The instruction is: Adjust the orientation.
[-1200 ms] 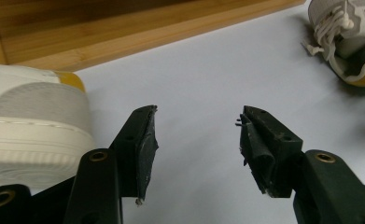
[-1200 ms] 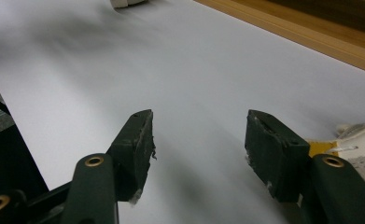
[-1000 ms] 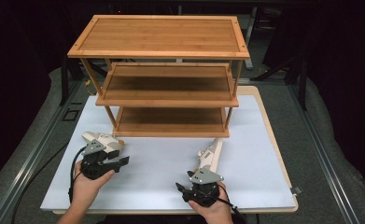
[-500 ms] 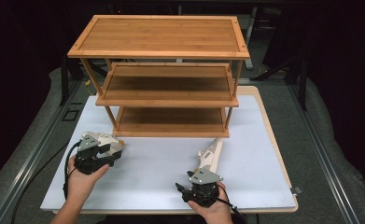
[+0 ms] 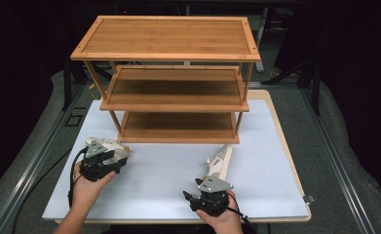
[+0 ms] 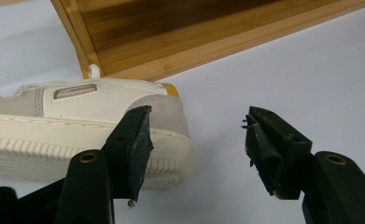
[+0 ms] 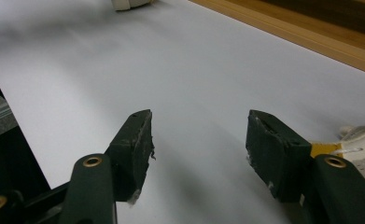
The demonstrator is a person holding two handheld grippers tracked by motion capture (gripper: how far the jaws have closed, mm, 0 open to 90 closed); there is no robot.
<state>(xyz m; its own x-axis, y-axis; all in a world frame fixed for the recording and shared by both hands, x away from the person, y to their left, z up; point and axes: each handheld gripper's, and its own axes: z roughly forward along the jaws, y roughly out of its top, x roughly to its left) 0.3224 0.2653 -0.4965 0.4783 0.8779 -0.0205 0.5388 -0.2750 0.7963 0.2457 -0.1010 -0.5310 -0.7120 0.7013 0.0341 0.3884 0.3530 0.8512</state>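
Left gripper (image 6: 196, 140) just opened; right gripper (image 7: 199, 149) fingers apart.

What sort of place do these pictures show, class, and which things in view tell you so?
Probably a lab or studio recording bench, not a home. A white mat covers the table, dark drapes surround it, and a bare three-tier wooden rack stands with two pale shoes before it.
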